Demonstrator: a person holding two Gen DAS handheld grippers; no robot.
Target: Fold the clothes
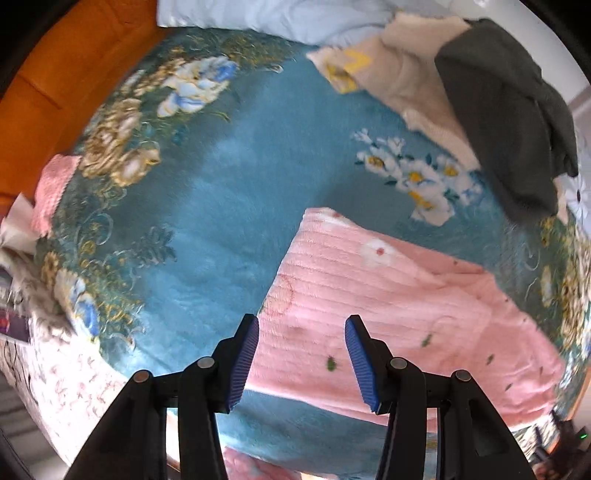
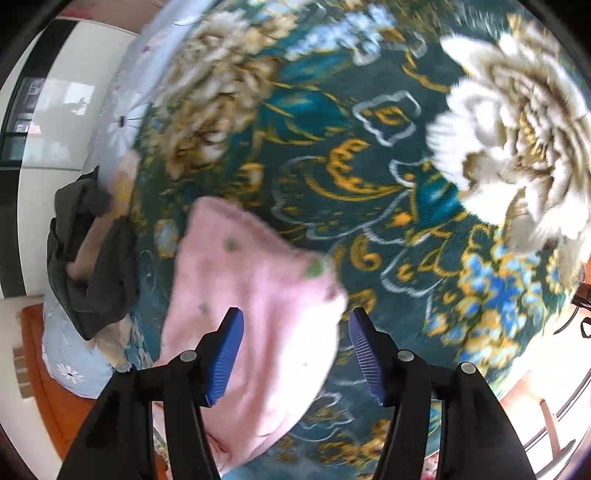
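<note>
A pink fleece garment (image 1: 388,306) with small flower and leaf prints lies flat on a teal floral blanket (image 1: 221,177) covering the bed. My left gripper (image 1: 301,328) is open and empty, hovering over the garment's left edge. In the right wrist view the same pink garment (image 2: 255,295) lies on the blanket (image 2: 369,166). My right gripper (image 2: 295,325) is open and empty, above the garment's right corner. Both views are motion-blurred.
A dark grey garment (image 1: 506,122) lies on a cream one (image 1: 402,85) at the far right of the bed; it also shows in the right wrist view (image 2: 92,258). A light blue quilt (image 1: 280,14) lies behind. An orange wooden headboard (image 1: 55,92) stands at left.
</note>
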